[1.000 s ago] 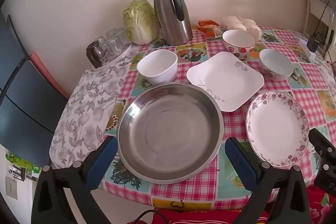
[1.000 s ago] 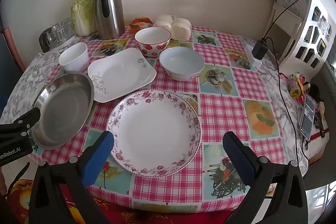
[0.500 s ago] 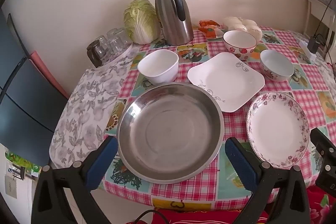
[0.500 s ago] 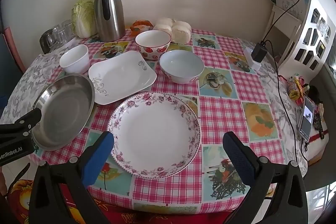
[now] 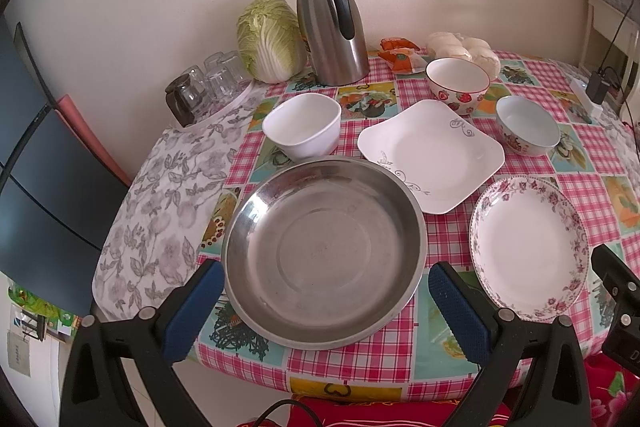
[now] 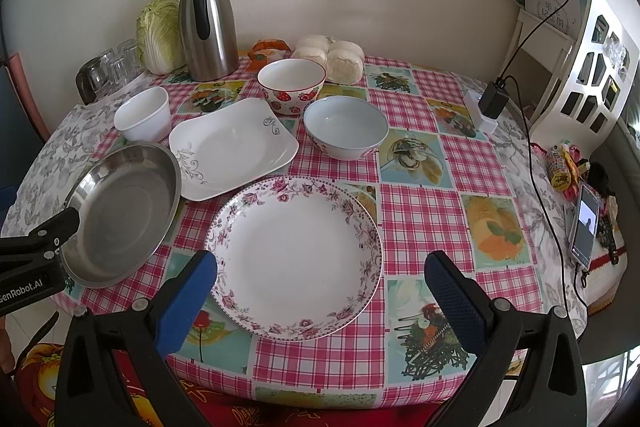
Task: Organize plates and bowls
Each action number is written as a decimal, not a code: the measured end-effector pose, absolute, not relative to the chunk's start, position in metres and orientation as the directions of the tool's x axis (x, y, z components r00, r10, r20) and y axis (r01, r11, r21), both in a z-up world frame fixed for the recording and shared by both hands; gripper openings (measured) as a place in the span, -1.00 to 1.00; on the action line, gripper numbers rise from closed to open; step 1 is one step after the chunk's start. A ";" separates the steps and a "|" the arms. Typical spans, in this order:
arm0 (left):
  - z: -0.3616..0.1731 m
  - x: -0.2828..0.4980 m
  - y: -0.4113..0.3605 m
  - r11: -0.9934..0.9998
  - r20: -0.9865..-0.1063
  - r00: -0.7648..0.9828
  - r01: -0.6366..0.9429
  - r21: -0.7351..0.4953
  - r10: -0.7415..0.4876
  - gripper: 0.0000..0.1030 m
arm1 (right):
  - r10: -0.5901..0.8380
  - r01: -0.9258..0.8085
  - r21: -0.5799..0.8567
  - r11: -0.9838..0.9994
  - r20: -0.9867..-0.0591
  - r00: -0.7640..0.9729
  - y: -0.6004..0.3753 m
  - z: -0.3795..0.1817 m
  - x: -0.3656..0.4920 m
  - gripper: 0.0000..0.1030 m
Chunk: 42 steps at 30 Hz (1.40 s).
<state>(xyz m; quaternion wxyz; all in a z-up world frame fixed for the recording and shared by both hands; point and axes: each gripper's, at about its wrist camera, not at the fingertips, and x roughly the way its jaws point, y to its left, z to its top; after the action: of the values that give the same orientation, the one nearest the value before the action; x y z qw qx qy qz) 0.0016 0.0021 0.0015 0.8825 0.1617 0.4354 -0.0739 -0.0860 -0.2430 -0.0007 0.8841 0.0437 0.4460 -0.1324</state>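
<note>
Both grippers are found held above the near edge of the tabletop, jaws spread wide and nothing held in either. The left gripper is aligned with the steel pan, which lies at the near left of the tabletop, directly ahead of and between the blue pads; its near rim is bracketed by them without visible contact. The right gripper is likewise centred on the floral plate, which lies near the front edge, its near rim flanked by the pads. Both dishes are round, so no long axis governs the approach; each is served by the gripper facing it. The square plate is noted behind and between the two, its near corner touching or overlapped by the pan rim. Further back stand the white bowl, the strawberry bowl and the pale blue bowl, all apart and unstacked. It is judged that organizing has not begun, and that a rim grasp straight ahead is required of either gripper.
</note>
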 end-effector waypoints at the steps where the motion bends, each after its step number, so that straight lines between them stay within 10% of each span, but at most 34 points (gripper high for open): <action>1: 0.001 0.002 0.002 0.937 -0.793 0.609 0.271 0.220 0.010 1.00 | -0.195 0.274 -0.040 0.961 -0.800 0.567 -0.243 -0.001 -0.086 1.00; 42: 0.000 0.002 0.006 0.942 -0.794 0.608 0.261 0.209 0.008 1.00 | -0.194 0.274 -0.038 0.961 -0.798 0.571 -0.242 0.000 -0.086 1.00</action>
<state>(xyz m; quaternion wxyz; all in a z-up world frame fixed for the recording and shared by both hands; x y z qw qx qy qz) 0.0020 0.0064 0.0001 0.8833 0.1539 0.4370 -0.0717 -0.0864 -0.2424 0.0003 0.8850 0.0450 0.4441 -0.1321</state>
